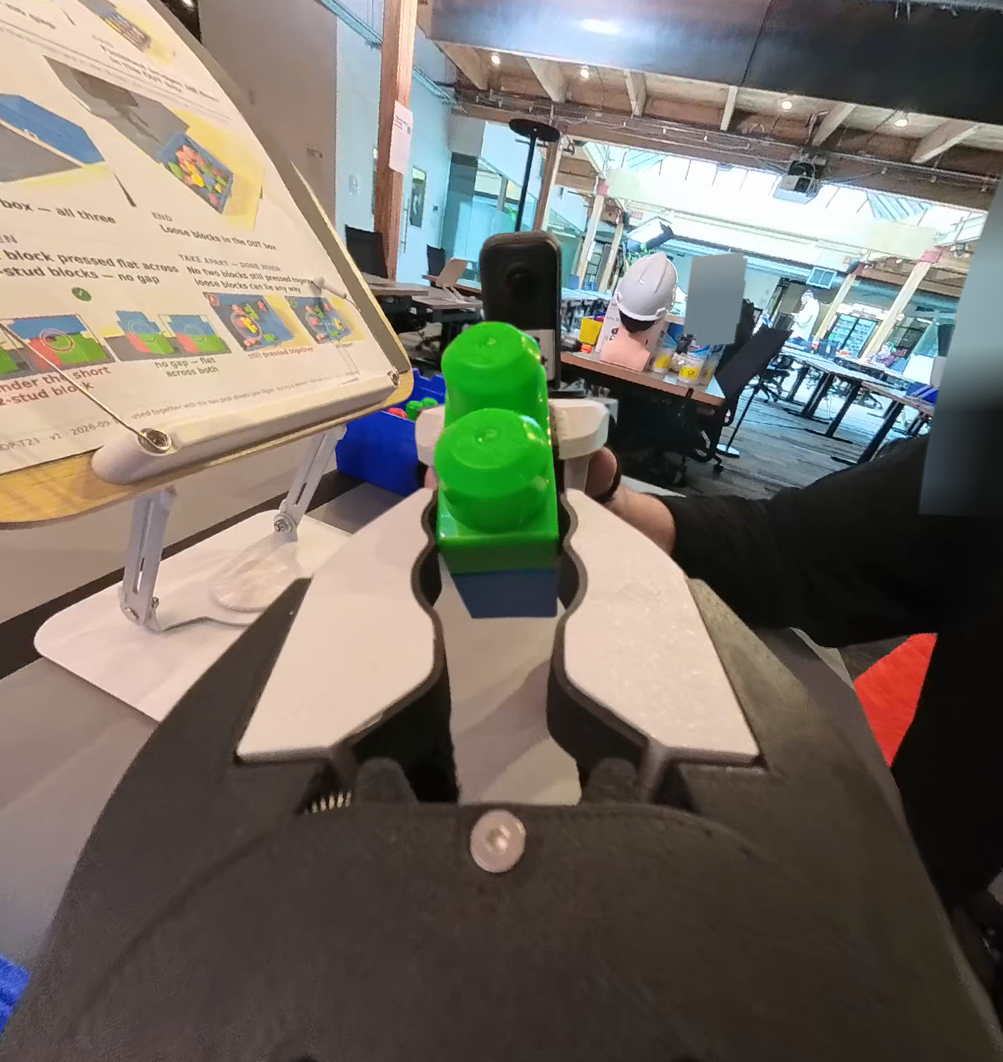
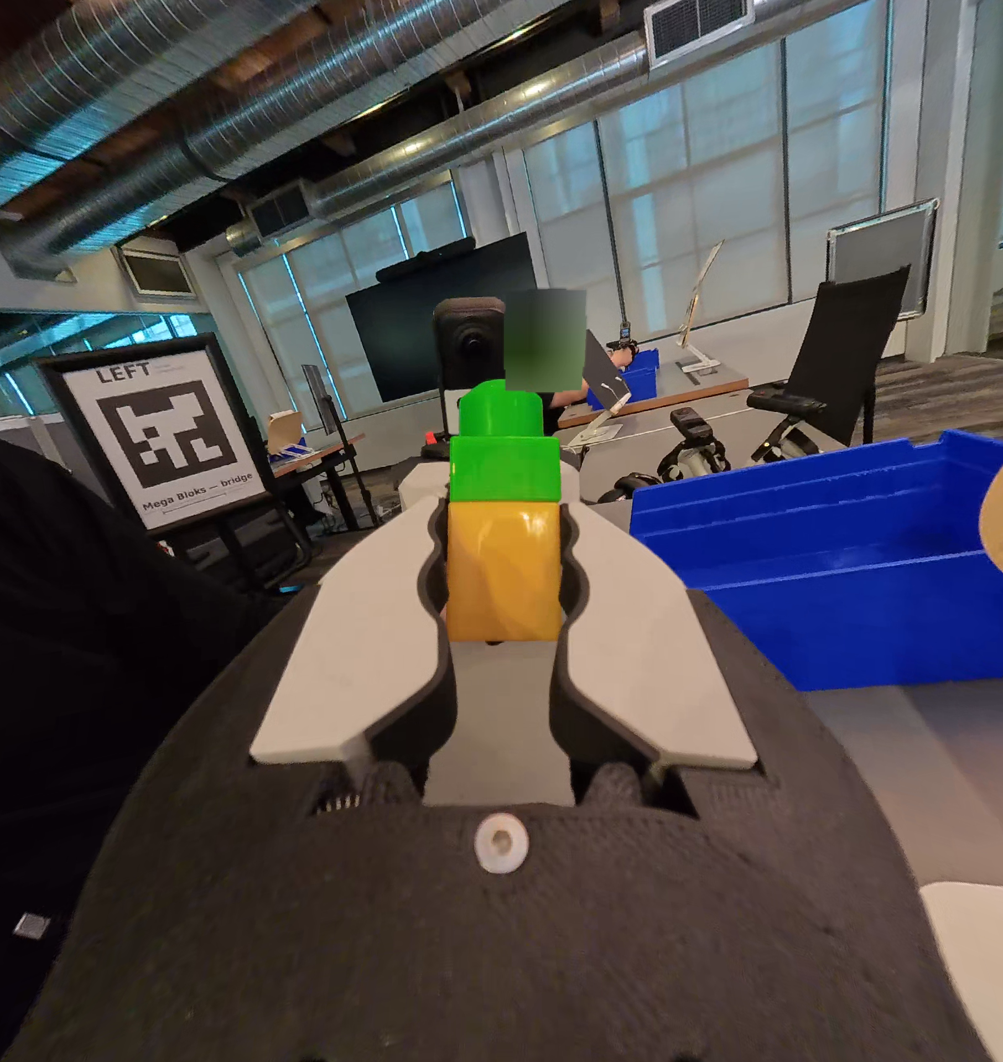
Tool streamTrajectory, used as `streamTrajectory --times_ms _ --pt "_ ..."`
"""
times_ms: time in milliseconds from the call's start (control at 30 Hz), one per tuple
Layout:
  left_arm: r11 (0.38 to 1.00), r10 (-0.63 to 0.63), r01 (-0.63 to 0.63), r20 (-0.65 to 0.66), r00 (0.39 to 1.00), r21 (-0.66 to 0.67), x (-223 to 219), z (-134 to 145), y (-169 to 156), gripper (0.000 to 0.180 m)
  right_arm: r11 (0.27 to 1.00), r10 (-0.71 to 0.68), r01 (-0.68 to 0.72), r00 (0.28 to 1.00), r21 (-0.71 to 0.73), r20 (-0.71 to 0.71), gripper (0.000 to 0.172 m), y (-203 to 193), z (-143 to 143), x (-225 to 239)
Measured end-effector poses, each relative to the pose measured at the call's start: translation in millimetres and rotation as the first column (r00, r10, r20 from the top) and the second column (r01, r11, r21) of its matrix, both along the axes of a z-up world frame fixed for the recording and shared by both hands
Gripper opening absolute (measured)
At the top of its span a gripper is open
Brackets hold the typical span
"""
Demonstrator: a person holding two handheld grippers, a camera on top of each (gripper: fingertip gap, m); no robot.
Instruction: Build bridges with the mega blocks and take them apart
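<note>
Your left gripper [image 1: 499, 551] pinches the blue block [image 1: 507, 592] beneath the green two-stud block [image 1: 496, 460]. Your right gripper [image 2: 503, 569] clamps the yellow block [image 2: 503, 574] under the same green block's far end, above the table.

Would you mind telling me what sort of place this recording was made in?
Probably an open-plan workshop or lab office: long work tables with office chairs, exposed ceiling ducts, and a big wall screen.
</note>
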State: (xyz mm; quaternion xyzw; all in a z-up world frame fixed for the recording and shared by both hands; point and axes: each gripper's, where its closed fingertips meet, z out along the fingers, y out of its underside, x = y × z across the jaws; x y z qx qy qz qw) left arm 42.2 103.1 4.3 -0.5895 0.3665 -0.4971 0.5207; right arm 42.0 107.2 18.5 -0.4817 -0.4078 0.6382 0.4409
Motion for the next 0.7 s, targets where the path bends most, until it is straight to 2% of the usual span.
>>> streamTrajectory --times_ms 67,233,300,367,433,633,700 --pt "1.000 0.004 -0.005 0.029 1.000 0.005 1 3 0 0.038 1.000 -0.009 0.009 1.000 -0.006 -0.019 0.036 0 4 2" --pt "0.997 -0.051 0.057 0.125 0.991 -0.049 14 -2 0 0.061 0.996 -0.086 0.079 0.986 -0.049 -0.146 0.036 12 21 17" --pt "0.997 -0.057 0.064 0.130 0.990 -0.047 24 -4 -1 0.055 0.995 -0.087 0.078 0.982 -0.056 -0.170 0.036 12 23 19" --pt "0.998 -0.038 0.045 0.155 0.987 -0.043 25 -4 0 0.036 0.996 -0.085 0.077 0.981 -0.050 -0.177 0.036 9 22 17" --pt "0.997 -0.043 0.056 0.217 0.975 -0.052 20 1 0 0.036 0.996 -0.087 0.078 0.979 -0.053 -0.183 0.036 8 22 16" --pt "0.996 -0.060 0.067 0.129 0.990 -0.051 15 -3 -1 0.035 0.999 -0.046 0.046 0.995 0.002 -0.083 0.038 7 17 13" --pt "0.995 -0.080 0.083 0.045 0.996 -0.052 15 -10 -4 0.036 0.998 -0.054 0.055 0.998 0.030 -0.030 0.056 9 18 16"
